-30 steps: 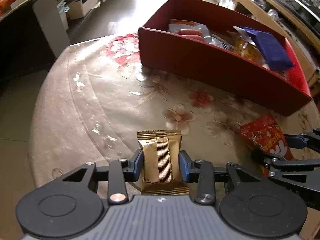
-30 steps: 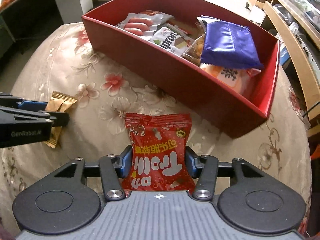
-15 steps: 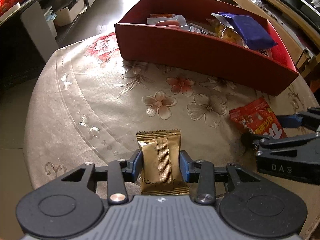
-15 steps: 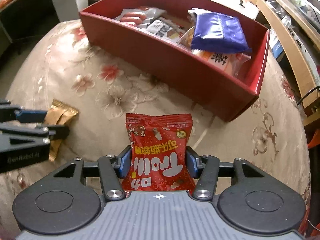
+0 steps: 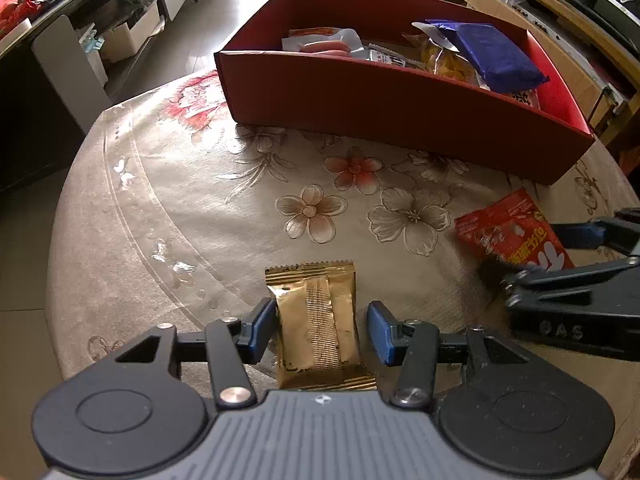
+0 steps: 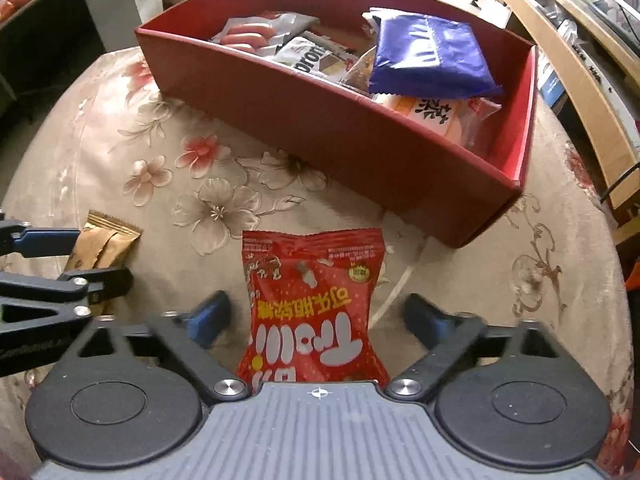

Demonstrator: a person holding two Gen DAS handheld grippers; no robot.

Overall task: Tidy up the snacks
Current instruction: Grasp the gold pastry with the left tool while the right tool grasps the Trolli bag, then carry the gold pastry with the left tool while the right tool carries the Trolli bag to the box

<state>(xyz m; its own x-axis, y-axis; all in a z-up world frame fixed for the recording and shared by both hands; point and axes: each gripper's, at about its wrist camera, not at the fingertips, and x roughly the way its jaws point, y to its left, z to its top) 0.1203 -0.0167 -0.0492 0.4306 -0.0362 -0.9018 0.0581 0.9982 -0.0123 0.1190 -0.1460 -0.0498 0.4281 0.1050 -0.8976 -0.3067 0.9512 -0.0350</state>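
Observation:
A gold snack packet (image 5: 320, 320) lies on the floral tablecloth between the fingers of my left gripper (image 5: 322, 328), which is open with small gaps on both sides. It also shows in the right wrist view (image 6: 102, 242). A red gummy bag (image 6: 314, 312) lies between the wide-open fingers of my right gripper (image 6: 316, 316), untouched. It also shows in the left wrist view (image 5: 512, 236). The red box (image 6: 320, 120) stands beyond both, holding a blue packet (image 6: 428, 56), sausages (image 6: 248, 34) and other snacks.
The round table (image 5: 160, 208) drops off at its left and near edges. A white cable (image 6: 396, 284) lies right of the red bag. Shelves and furniture stand past the table on the right and back left.
Both grippers have opened and let go of their packets, the right one much wider. The packets now rest on the cloth. Both grippers sit nearer the box than half a second ago.

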